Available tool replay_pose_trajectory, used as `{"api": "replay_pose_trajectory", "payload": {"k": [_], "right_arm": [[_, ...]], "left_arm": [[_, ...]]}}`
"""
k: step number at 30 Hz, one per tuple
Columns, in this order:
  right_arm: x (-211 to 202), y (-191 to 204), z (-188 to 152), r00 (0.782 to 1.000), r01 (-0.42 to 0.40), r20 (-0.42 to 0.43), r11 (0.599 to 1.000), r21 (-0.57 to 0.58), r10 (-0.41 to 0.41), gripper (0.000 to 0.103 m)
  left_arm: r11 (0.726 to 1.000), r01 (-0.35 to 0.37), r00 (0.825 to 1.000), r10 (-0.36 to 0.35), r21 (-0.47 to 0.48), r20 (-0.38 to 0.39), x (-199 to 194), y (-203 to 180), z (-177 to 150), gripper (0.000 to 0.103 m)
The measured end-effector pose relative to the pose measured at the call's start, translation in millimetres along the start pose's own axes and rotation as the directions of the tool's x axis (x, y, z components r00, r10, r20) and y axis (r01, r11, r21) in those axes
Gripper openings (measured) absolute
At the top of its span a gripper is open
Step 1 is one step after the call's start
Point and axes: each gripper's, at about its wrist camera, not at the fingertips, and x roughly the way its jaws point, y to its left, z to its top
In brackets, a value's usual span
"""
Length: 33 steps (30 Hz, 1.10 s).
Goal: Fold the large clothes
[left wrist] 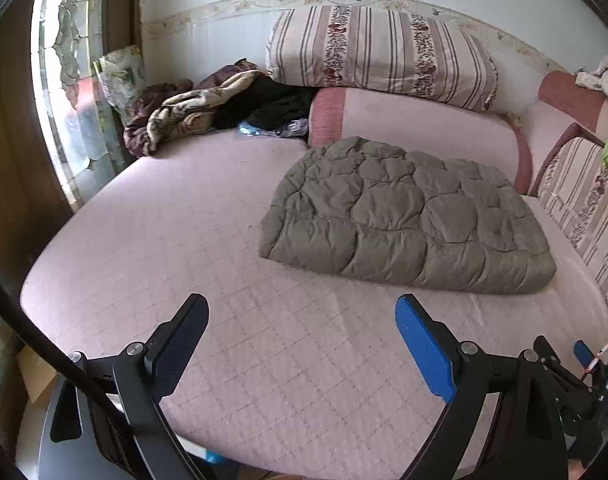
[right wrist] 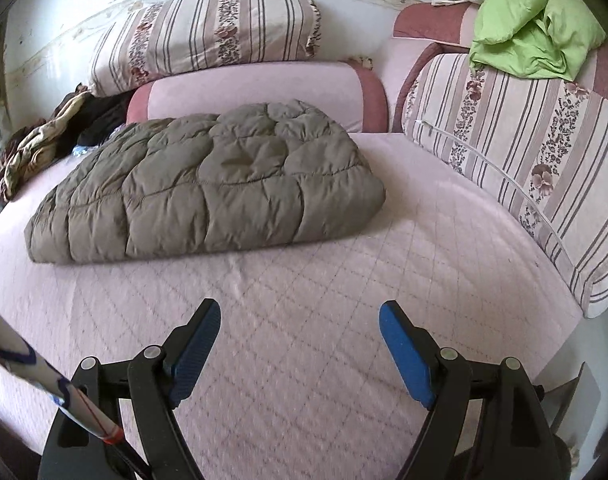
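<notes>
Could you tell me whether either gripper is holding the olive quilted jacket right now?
No, the jacket lies folded on the bed, while the left gripper and right gripper hang open and apart from it.

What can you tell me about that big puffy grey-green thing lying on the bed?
The quilted garment is olive grey, puffy, stitched into rounded padded panels, and looks like soft, slightly shiny padded fabric. It lies folded into a thick flat bundle on the pink quilted bed cover, its far edge near a pink bolster. No sleeves, zip or hood show. Neither gripper touches it; both are open and empty, held apart from it over the cover.
</notes>
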Motion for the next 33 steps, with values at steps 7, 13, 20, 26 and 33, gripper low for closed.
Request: {"api": "replay_pose_trajectory", "payload": {"k": [7, 13, 20, 26, 33], "right_arm": [[-12, 4, -9, 1.000, -0.003, 0.009, 1.000, -0.010, 0.003, 0.086], [-18, 14, -16, 1.000, 0.003, 0.016, 0.999, -0.049, -0.002, 0.086], [-20, 23, -19, 1.000, -0.011, 0.005, 0.997, -0.075, 0.011, 0.086], [-22, 30, -20, 1.000, -0.011, 0.000, 0.995, -0.095, 0.011, 0.086], [-25, 41, -17, 1.000, -0.027, -0.008, 0.994, -0.104, 0.027, 0.087]], "left_arm": [[1.000, 0.020, 0.999, -0.020, 0.012, 0.033, -21, -4, -5, 0.094], [0.997, 0.076, 0.997, -0.076, -0.001, -0.007, -18, -4, -10, 0.094], [0.997, 0.072, 0.996, -0.071, 0.018, -0.054, -7, -7, -19, 0.094], [0.997, 0.071, 0.995, -0.071, 0.010, -0.072, -2, -4, -23, 0.094], [0.996, 0.090, 0.992, -0.090, -0.008, -0.090, 3, 0, -27, 0.094]]}}
